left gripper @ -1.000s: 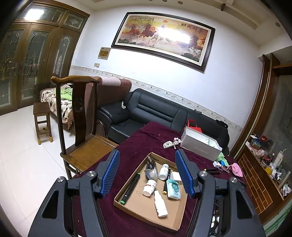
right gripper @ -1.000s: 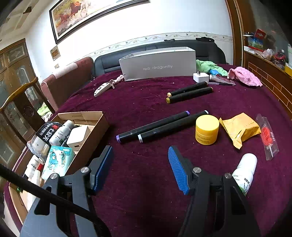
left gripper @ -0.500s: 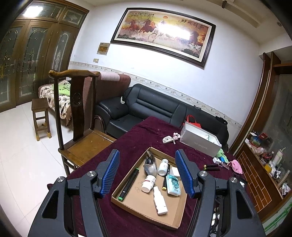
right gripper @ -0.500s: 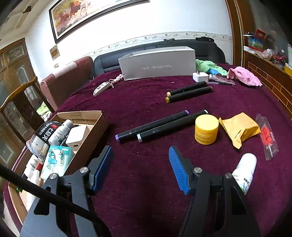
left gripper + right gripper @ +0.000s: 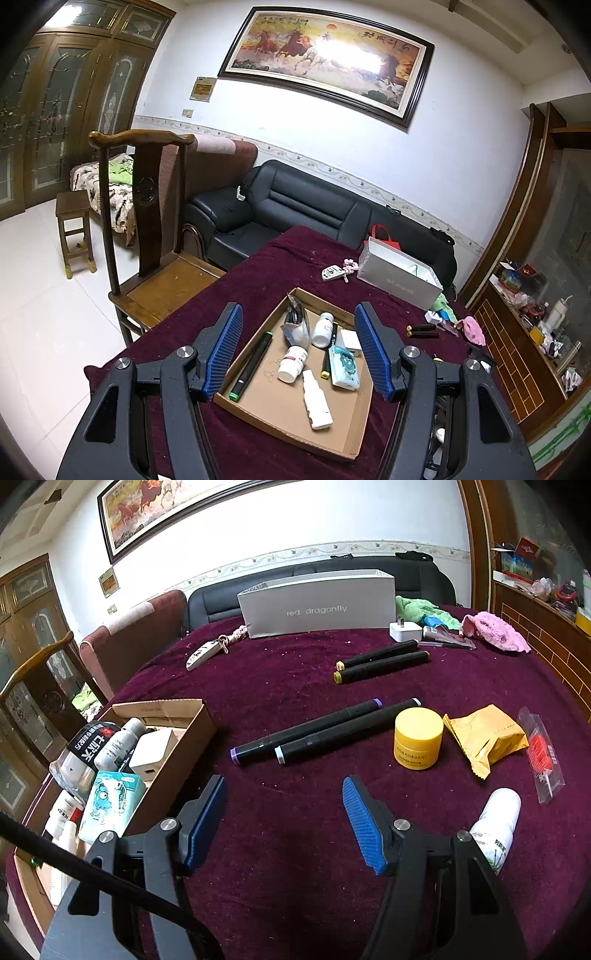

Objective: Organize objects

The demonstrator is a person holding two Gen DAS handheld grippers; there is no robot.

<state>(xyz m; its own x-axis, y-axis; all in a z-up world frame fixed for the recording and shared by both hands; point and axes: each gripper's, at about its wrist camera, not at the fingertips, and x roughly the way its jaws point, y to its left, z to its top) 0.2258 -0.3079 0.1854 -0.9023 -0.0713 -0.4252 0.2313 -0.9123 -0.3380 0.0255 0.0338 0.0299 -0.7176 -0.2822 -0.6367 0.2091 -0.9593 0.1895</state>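
A shallow cardboard box (image 5: 280, 417) (image 5: 173, 771) on the maroon table holds bottles, a marker, a teal tissue pack (image 5: 344, 367) and a white adapter. My left gripper (image 5: 299, 354) is open and empty, high above the box. My right gripper (image 5: 284, 819) is open and empty, low over the cloth to the right of the box. Ahead of it lie two black markers (image 5: 325, 729), a yellow jar (image 5: 418, 737), a yellow packet (image 5: 484, 736) and a white bottle (image 5: 495, 827). Two more markers (image 5: 380, 661) lie farther back.
A grey "red dragonfly" box (image 5: 317, 605) stands at the table's far edge, with a key fob (image 5: 207, 651), white charger (image 5: 405, 630) and pink cloth (image 5: 495, 632) near it. A red sachet (image 5: 541, 753) lies at right. A wooden chair (image 5: 147, 236) stands left of the table.
The left gripper has risen and drawn back, so the box looks smaller and farther away. The right gripper has barely moved.
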